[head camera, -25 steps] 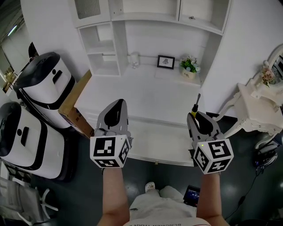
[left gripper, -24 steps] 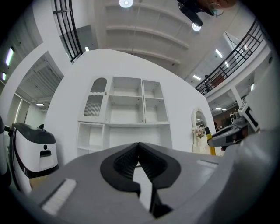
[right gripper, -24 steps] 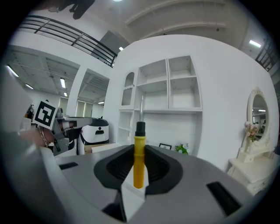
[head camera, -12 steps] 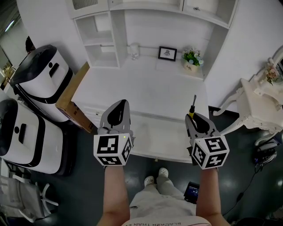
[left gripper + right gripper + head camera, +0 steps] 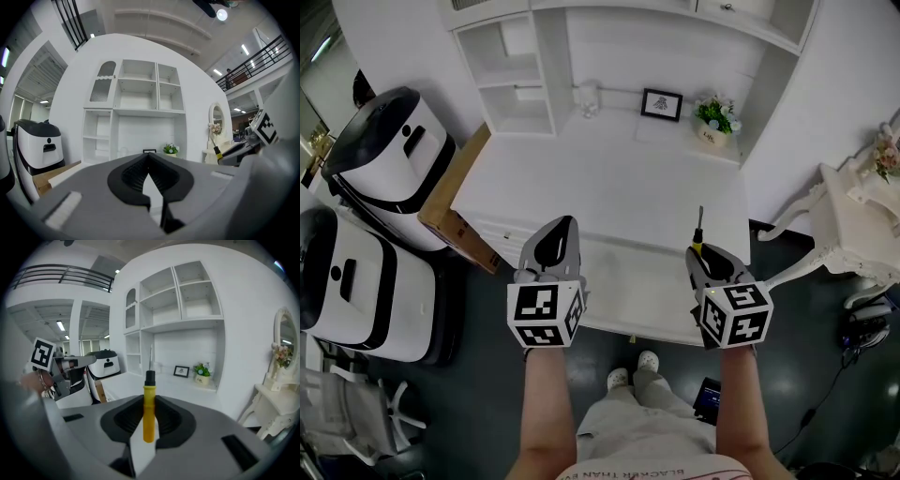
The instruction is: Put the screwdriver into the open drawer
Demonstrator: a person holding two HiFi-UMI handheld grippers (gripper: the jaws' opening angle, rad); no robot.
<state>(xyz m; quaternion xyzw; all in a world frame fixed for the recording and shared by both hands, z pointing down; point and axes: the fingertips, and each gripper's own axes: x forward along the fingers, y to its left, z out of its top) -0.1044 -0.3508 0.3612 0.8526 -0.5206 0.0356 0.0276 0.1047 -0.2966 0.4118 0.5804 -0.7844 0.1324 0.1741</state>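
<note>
Currently carry step: right gripper clamps screwdriver by yellow handle. Left gripper closed, empty. Next: lower tool into drawer, release.

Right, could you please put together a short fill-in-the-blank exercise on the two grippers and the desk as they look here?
1. The right gripper is shut on a screwdriver whose handle is ____.
2. In the head view, the framed picture at the back of the white desk stands to the ____ of the potted plant.
3. Between its fingers, the left gripper holds ____.

Missing words: yellow; left; nothing.
</note>
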